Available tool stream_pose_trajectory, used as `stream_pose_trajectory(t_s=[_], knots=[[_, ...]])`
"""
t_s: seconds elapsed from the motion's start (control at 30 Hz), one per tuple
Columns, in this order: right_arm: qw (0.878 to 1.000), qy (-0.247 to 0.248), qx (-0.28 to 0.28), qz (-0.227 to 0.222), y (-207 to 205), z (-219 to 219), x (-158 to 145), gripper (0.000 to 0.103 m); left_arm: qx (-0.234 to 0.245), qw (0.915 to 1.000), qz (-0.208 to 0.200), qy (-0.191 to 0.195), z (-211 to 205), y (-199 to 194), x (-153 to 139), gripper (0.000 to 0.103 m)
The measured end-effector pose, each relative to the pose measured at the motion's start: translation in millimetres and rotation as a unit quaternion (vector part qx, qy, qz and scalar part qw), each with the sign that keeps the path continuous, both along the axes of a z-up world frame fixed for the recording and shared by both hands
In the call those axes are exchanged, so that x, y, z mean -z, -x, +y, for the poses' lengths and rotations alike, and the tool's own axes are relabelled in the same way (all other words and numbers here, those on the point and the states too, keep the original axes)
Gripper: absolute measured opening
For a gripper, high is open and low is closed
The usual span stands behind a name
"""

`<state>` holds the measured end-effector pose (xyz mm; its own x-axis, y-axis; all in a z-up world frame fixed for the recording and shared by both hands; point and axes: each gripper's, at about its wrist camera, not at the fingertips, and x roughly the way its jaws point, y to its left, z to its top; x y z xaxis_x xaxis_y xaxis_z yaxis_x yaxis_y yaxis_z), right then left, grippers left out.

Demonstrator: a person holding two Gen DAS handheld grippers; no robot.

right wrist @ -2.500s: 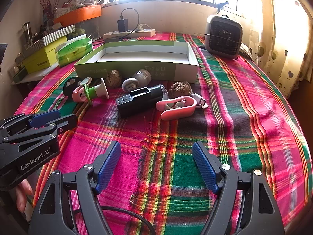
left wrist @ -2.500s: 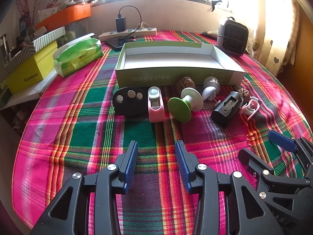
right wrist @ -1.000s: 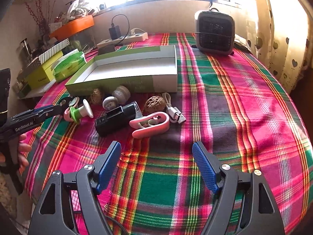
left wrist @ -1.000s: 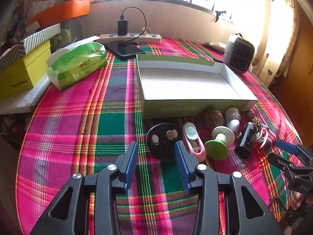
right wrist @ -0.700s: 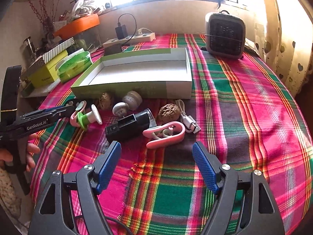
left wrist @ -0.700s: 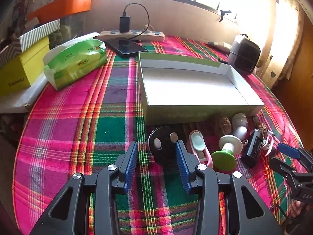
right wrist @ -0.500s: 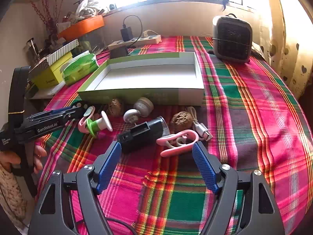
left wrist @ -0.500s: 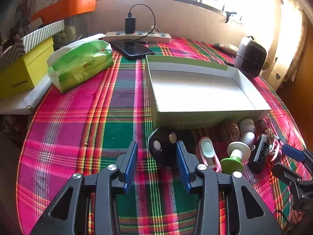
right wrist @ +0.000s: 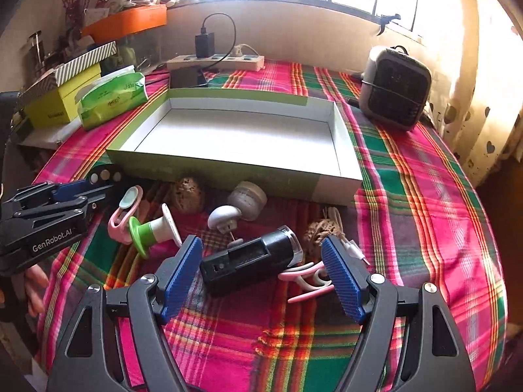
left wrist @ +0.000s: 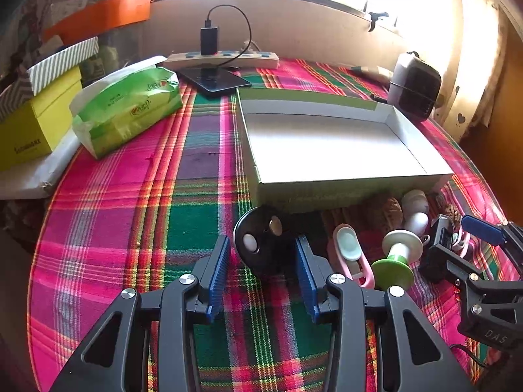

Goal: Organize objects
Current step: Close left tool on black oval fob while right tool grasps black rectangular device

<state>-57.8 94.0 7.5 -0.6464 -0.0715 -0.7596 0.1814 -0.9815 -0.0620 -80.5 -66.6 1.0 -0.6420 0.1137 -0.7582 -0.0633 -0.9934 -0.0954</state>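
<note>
An empty green-and-white box point(left wrist: 327, 143) point(right wrist: 242, 130) lies on the plaid cloth, with small objects in a row before it. My left gripper point(left wrist: 263, 254) is open, its blue pads either side of a black round disc point(left wrist: 261, 241); contact is not clear. My right gripper point(right wrist: 261, 271) is open around a black rectangular device point(right wrist: 251, 261), pads apart from it. Beside them lie a pink clip point(left wrist: 351, 254), a green-and-white spool point(right wrist: 153, 228) point(left wrist: 397, 254), a white mushroom-shaped piece point(right wrist: 224, 217), walnuts point(right wrist: 188, 192) and a pink ear hook point(right wrist: 307, 277).
A green tissue pack point(left wrist: 127, 107), yellow box point(left wrist: 36, 124), power strip point(left wrist: 222, 58) and phone point(left wrist: 215, 80) sit at the back left. A small heater point(right wrist: 395, 88) stands back right. A white cable point(right wrist: 346, 238) lies by the right pad.
Both grippers have moved forward. The left one now brackets the black disc; the right one has closed in on the black device. Nothing has been lifted.
</note>
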Motion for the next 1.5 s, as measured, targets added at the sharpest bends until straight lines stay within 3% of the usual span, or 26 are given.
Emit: stream_pose_trajectory(t_s=[0.33,0.47,0.6,0.8,1.0,1.13,1.43,1.5], knots=[[0.999,-0.026,0.023,-0.017,-19,20,8,0.076,0.004,1.0,-0.001,0.004,1,1,0,0.038],[0.999,-0.011,0.033,-0.019,-24,31,8,0.076,0.004,1.0,-0.001,0.005,1,1,0,0.038],[1.0,0.016,0.004,0.003,-30,26,3,0.076,0.003,1.0,-0.001,0.004,1,2,0,0.038],[0.999,0.046,-0.024,0.005,-22,21,2,0.061,0.003,1.0,-0.001,0.007,2,2,0,0.038],[0.998,0.04,-0.044,0.006,-13,16,1,0.06,0.003,1.0,-0.001,0.006,1,2,0,0.038],[0.997,0.055,-0.052,-0.007,-7,16,5,0.048,0.004,1.0,-0.001,0.005,2,2,0,0.038],[0.996,0.054,-0.061,-0.025,-2,13,13,0.047,0.003,1.0,-0.001,0.009,2,5,0,0.038],[0.997,0.052,-0.061,-0.024,-2,13,13,0.042,0.001,1.0,-0.001,0.007,1,5,-1,0.038]])
